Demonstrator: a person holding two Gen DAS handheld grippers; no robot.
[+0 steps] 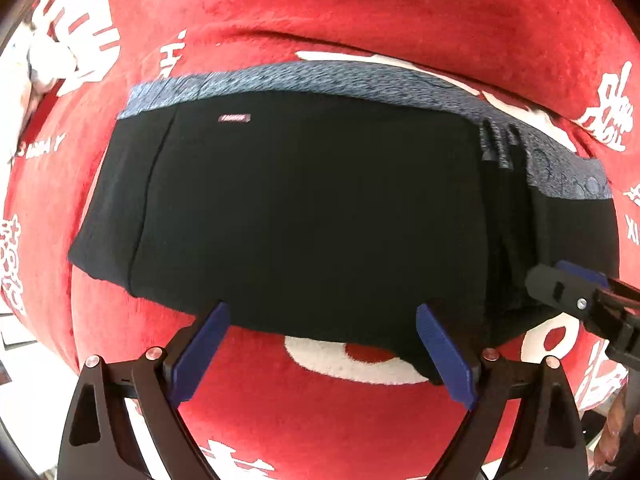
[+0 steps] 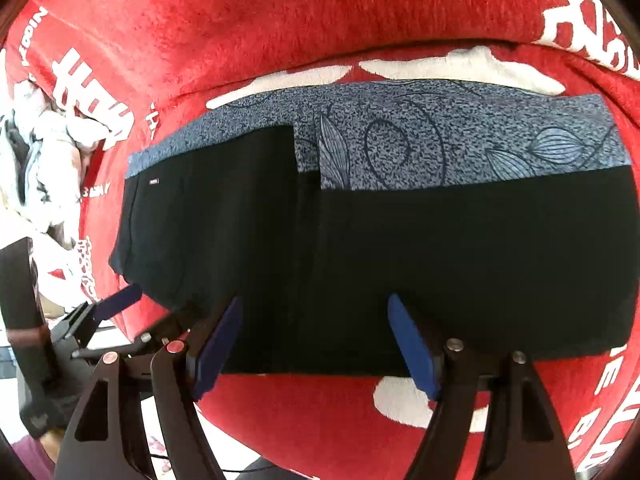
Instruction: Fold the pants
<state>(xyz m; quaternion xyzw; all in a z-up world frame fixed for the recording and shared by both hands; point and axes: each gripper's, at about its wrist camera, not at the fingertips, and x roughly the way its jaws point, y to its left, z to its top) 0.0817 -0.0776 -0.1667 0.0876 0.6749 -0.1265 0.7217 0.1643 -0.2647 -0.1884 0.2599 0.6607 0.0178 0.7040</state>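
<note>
— Black pants (image 1: 304, 216) with a grey-blue band (image 1: 320, 80) lie folded on a red blanket (image 1: 360, 8) — right past both sets of jaws.

— Are the jaws holding them?

— No. The left gripper (image 1: 322, 346) is wide open at the near edge. The right gripper (image 2: 314, 346) is open too, with the near edge between its tips.

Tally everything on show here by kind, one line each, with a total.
Pants: 1
Red blanket: 1
Pile of pale clothes: 1
Grippers: 2, left gripper and right gripper, both open
Total: 5
</note>
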